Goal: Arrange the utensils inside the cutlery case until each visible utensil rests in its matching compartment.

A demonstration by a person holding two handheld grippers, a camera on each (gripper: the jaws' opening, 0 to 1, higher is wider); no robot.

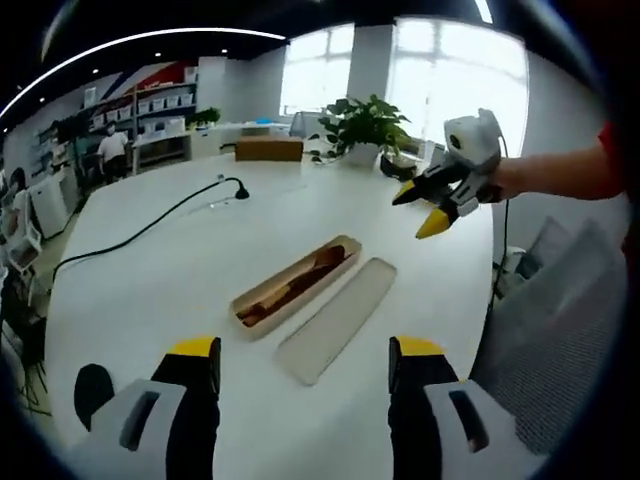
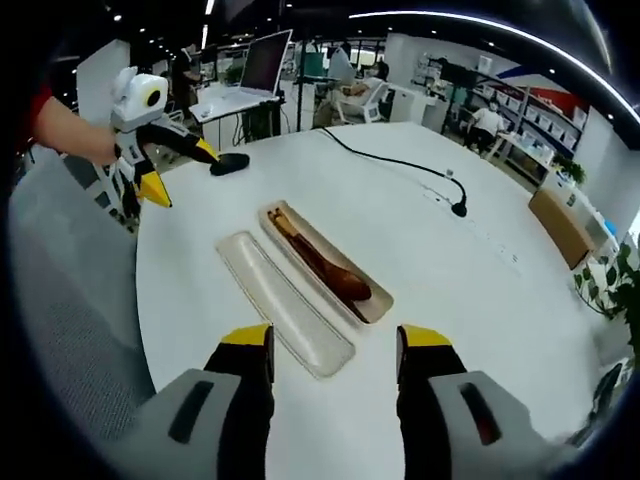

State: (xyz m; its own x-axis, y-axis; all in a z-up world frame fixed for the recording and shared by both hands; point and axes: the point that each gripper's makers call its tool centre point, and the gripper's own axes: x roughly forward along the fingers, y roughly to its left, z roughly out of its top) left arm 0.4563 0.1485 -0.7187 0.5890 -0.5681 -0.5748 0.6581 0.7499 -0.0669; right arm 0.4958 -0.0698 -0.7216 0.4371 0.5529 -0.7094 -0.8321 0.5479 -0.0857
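White round table (image 1: 200, 260) is standing in a bright office, carrying the items listed below.

Left gripper view:
- Left gripper (image 1: 305, 365) is rising from the bottom of the view, jaws yellow-tipped and standing wide apart, holding nothing, hovering just short of the lid.
- Cutlery case (image 1: 250, 297), a long tan tray, is lying open on the table; brown wooden utensils (image 1: 300, 280) are lying inside it lengthwise. Which compartment each one is occupying is too small to tell.
- Lid (image 1: 337, 318), pale and flat, is lying just beside the case, parallel to it, on the side nearer the right gripper.
- Right gripper (image 1: 425, 208) is showing beyond the case, held by a person's hand (image 1: 500, 180), jaws parted and empty, above the table.
- Potted plant (image 1: 365, 125) and a cardboard box (image 1: 268, 148) are sitting at the table's far side from the case; a black cable (image 1: 140, 235) is running across the table beyond the case.

Right gripper view:
- Right gripper (image 2: 335, 350) is hovering near the lid (image 2: 285, 305), jaws wide apart, empty.
- Case (image 2: 375, 305) with utensils (image 2: 320, 262) is lying just past the lid.
- Left gripper (image 2: 180, 170) is hanging beyond the case's far end, jaws parted, near a black puck-shaped object (image 2: 230, 163).
- Laptop (image 2: 262, 62) is standing on a desk behind the table.
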